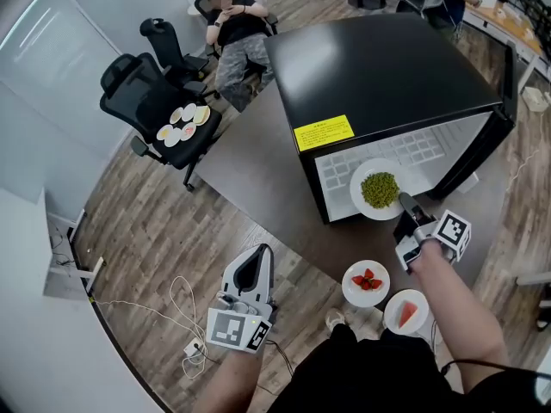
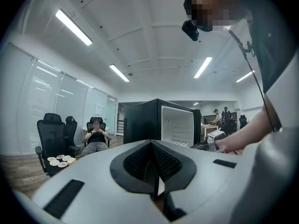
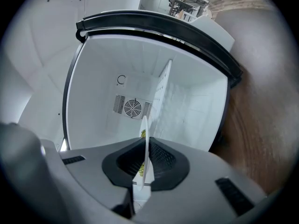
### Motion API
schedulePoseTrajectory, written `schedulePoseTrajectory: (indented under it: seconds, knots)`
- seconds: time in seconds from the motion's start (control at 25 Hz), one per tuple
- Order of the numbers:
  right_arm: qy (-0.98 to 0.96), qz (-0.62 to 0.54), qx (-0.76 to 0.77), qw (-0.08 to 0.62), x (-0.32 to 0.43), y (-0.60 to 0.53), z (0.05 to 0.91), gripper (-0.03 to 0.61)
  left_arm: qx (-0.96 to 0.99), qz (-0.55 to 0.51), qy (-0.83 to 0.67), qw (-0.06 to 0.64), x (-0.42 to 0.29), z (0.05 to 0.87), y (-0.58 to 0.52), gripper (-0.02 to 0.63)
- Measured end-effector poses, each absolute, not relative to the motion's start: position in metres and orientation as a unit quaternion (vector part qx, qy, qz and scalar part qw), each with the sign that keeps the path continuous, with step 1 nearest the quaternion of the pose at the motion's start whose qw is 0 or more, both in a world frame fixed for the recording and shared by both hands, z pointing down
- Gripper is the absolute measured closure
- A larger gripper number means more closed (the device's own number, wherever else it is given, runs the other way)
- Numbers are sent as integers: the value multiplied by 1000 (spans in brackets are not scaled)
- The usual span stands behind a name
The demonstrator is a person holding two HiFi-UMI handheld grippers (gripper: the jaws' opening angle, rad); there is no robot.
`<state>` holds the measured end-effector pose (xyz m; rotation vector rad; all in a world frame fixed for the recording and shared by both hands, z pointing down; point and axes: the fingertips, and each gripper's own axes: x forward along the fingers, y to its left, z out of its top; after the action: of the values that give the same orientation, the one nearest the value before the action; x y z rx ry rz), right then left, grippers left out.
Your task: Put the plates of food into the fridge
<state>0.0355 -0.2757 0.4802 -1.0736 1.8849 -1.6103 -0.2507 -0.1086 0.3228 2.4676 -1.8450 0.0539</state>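
The right gripper (image 1: 405,203) is clamped on the rim of a white plate of green peas (image 1: 360,183), holding it at the open mouth of the black fridge (image 1: 379,76). The left gripper (image 1: 254,261) hangs low with its jaws together and nothing between them.

A yellow label (image 1: 324,132) lies on the fridge top; its print is too small to read.

Only the head view shows two more plates on the grey surface near the person's body, one with strawberries (image 1: 351,292) and one with a red slice (image 1: 420,321).

The right gripper view alone shows the plate edge-on (image 3: 145,143) and a round fan grille (image 3: 132,107) on the white back wall.

The left gripper view shows a seated person (image 2: 96,136) beside an office chair (image 2: 49,139) that carries small plates (image 2: 60,160).
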Motion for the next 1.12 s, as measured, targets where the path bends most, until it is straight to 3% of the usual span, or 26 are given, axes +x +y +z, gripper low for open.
schedulePoseTrajectory:
  seconds: [1.12]
  knots:
    - [584,-613,-460,268,-26,-317,484,558,773,10,-631,59,-317,346,-86,609]
